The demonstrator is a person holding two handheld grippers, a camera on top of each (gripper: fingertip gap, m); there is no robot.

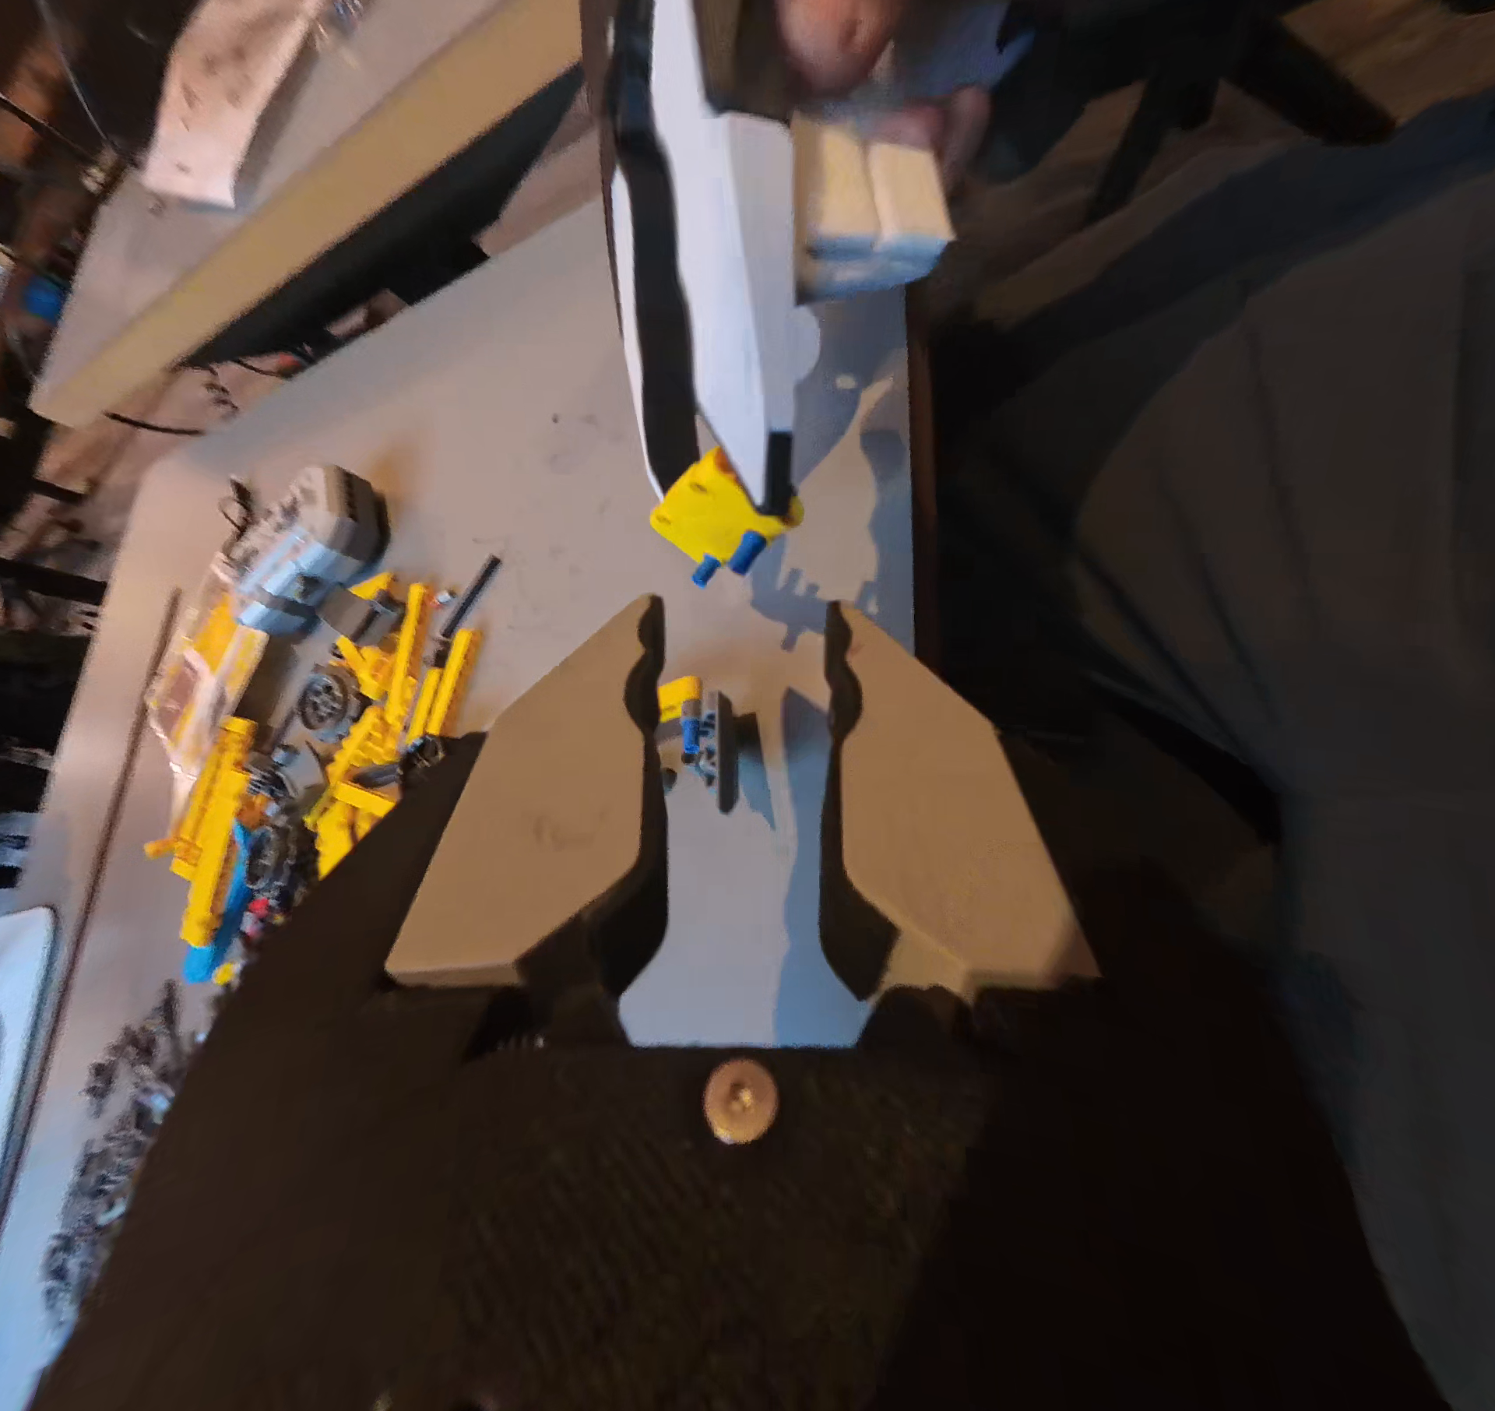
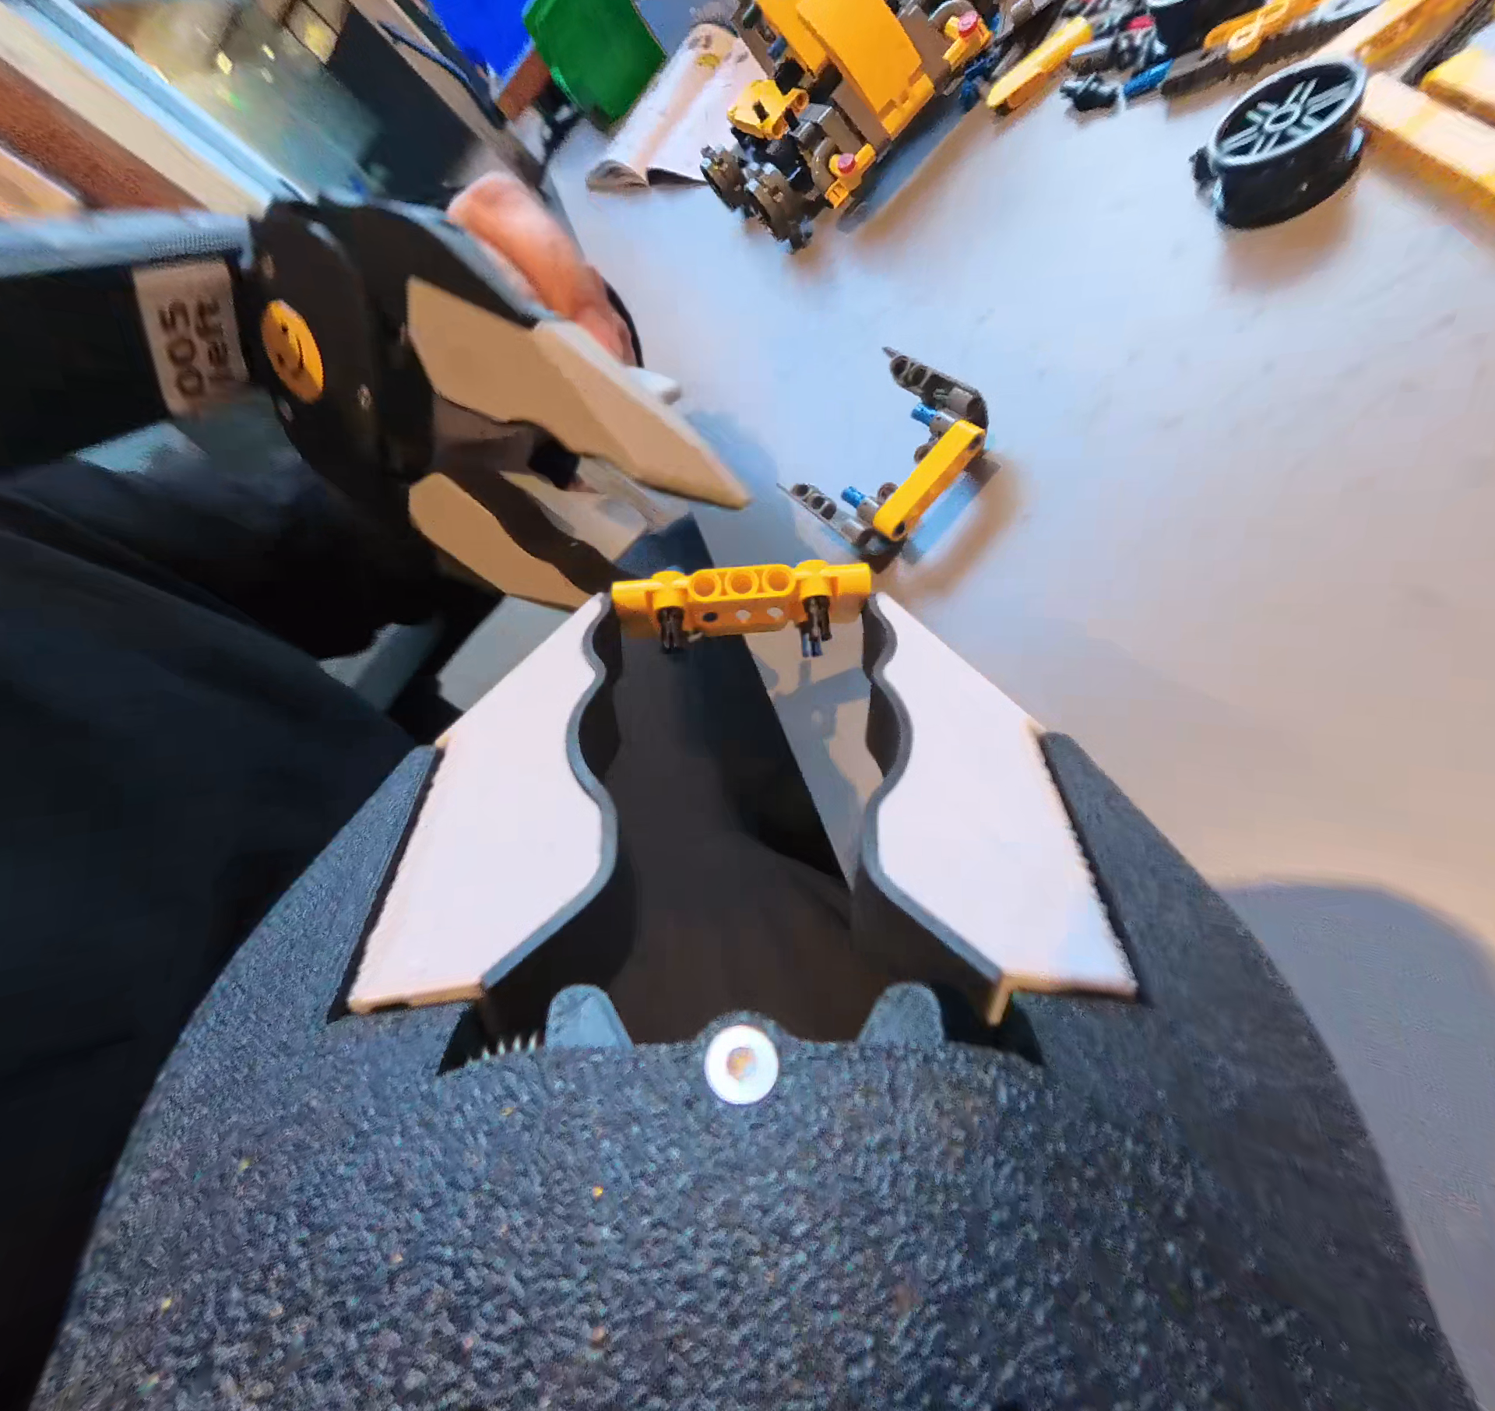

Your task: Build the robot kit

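table | black wheel | half-built yellow model | blue and green bins

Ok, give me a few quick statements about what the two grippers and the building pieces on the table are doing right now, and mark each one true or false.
1. The right gripper holds a yellow beam between its fingertips. True.
2. The left gripper is clamped on a black wheel. False: it is open and empty; the black wheel lies on the table.
3. A small grey and yellow assembly lies on the table. True.
4. The half-built yellow vehicle hangs in the air. False: it rests on the table.
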